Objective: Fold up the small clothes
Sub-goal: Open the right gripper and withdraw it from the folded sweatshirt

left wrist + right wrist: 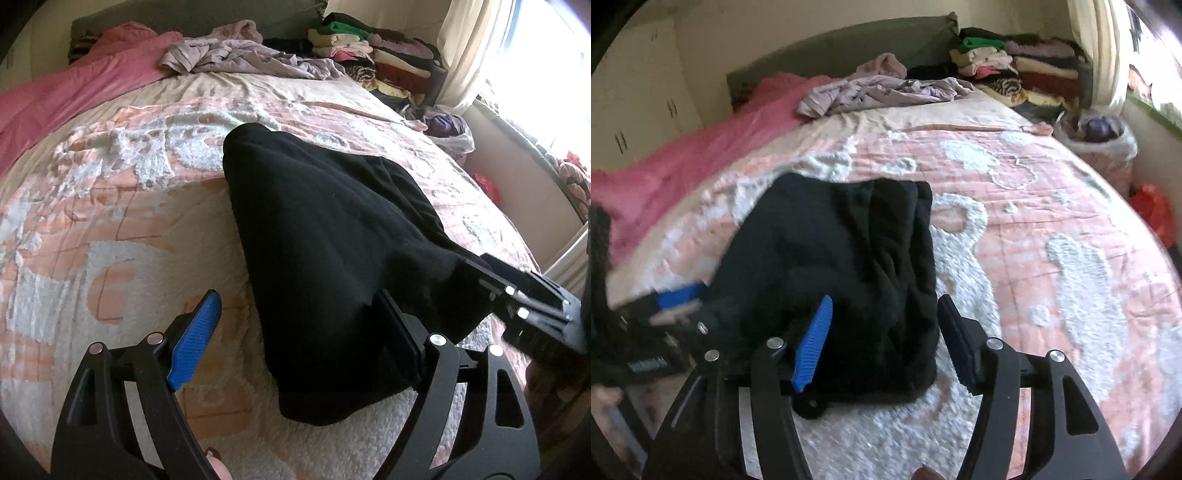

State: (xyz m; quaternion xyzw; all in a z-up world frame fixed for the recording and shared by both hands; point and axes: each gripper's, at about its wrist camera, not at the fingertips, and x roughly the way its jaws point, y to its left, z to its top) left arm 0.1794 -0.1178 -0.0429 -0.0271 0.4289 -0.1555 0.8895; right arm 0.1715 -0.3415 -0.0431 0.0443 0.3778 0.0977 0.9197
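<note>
A black garment lies folded in a thick bundle on the pink and white bedspread. My left gripper stands open around the bundle's near end; its blue pad is clear of the cloth on the left. My right gripper reaches in from the right at the garment's near right corner. In the right wrist view the black garment fills the space between the jaws of my right gripper, which stand apart without pinching it. The left gripper is a blur at the left edge.
At the bed's far end lie a pink blanket, a heap of lilac clothes and stacks of folded clothes. A bag of laundry and a red bag sit beside the bed by the window.
</note>
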